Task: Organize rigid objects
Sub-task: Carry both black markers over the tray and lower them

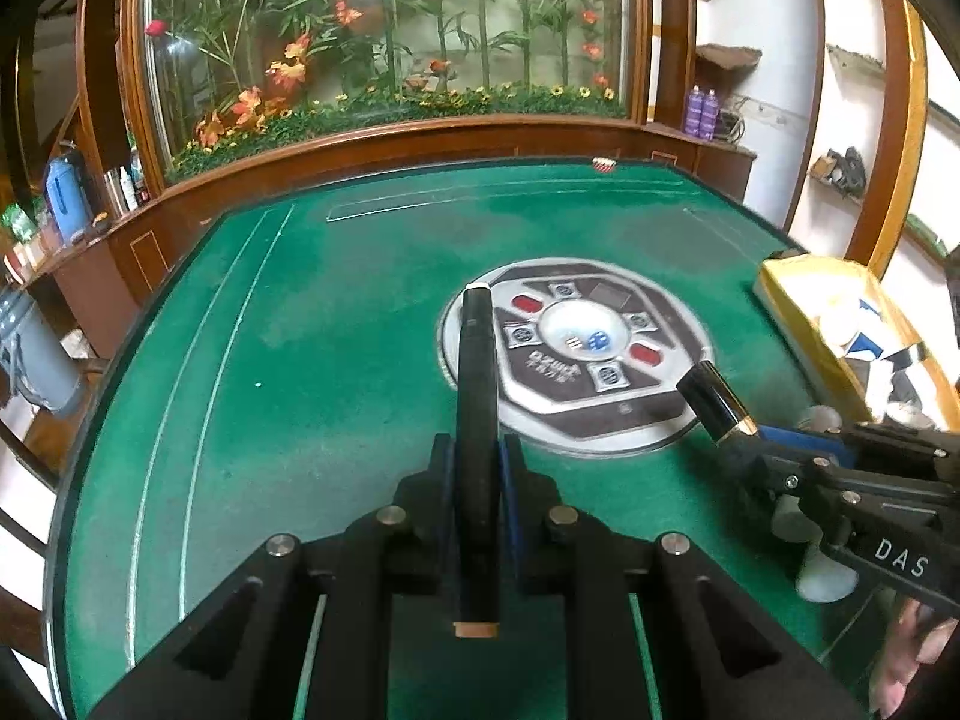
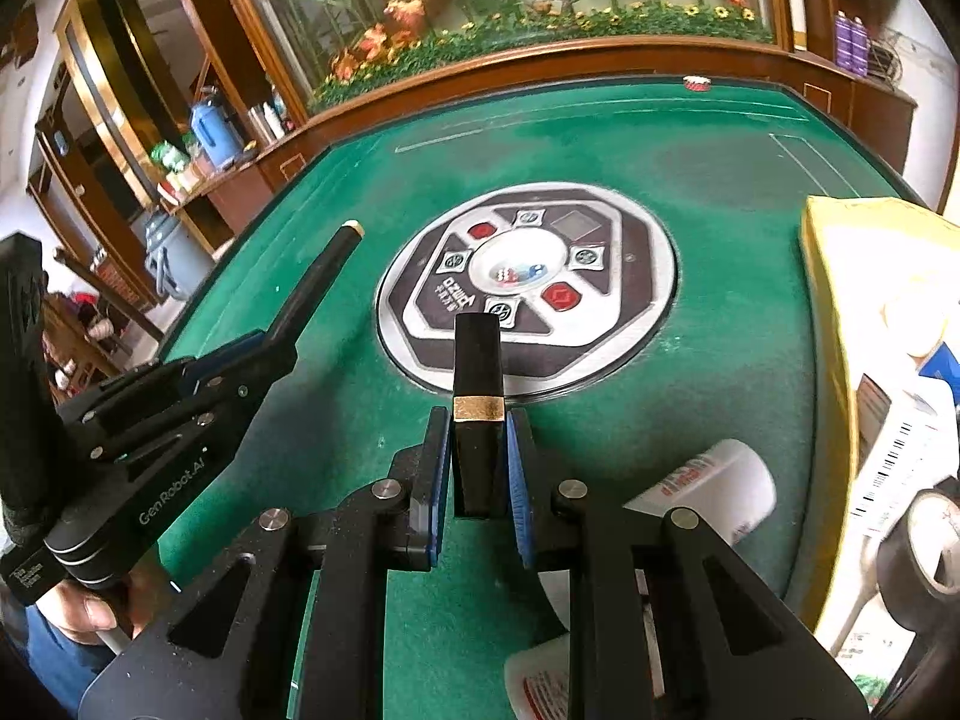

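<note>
The left gripper clamps a slim black pen body, pointing twelve o'clock; the right gripper pinches its light, slippery, gold-banded black cap mid-barrel.

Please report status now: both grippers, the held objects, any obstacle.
Left gripper shut on long black stick. Right gripper shut on black cap with gold band. Both apart, above green table. White bottle beside right gripper.

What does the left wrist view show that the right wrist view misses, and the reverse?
Left wrist only: the slim black stick's copper-coloured rear end, behind the pads. Right wrist only: a black tape roll and a white bottle near the yellow box. Both show the green table, its dice console, and both hand-held grippers shut: left on the stick, right on the gold-banded black tube.
</note>
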Available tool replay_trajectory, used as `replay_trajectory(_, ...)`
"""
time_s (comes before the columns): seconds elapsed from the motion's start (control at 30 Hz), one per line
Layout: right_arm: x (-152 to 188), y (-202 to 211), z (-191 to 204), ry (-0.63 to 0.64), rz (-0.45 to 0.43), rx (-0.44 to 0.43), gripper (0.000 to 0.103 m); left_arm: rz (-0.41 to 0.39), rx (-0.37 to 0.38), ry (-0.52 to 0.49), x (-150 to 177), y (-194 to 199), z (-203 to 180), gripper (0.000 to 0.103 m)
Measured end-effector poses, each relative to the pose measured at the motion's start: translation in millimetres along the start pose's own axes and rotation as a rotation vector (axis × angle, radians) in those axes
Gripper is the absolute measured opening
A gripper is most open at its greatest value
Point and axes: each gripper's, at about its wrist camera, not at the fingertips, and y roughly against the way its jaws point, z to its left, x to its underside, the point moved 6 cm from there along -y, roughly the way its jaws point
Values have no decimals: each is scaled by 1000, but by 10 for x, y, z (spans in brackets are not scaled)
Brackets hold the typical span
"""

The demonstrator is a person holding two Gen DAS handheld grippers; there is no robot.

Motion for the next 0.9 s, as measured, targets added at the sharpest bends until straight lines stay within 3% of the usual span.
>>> replay_trajectory(0.2, 3, 339, -217, -61, -49, -15, 17, -27, 68, -19, -85, 130, -308, 13)
replay_trajectory(0.33, 13, 591, -382, -80, -84, 0, 17, -32, 159, -29, -155, 206, -733, 14)
replay_trajectory(0.47, 83, 1076, -793, -120, -168, 87, 17, -44, 244, -56, -188, 316, -1196, 14)
replay_trajectory(0.73, 381, 1610, -1602, -248, -217, 211, 17, 10, 438, -109, -122, 423, -2086, 14)
replay_trajectory(0.9, 499, 1659, -1823, -277, -203, 252, 17, 63, 463, -141, 21, 325, -2454, 14)
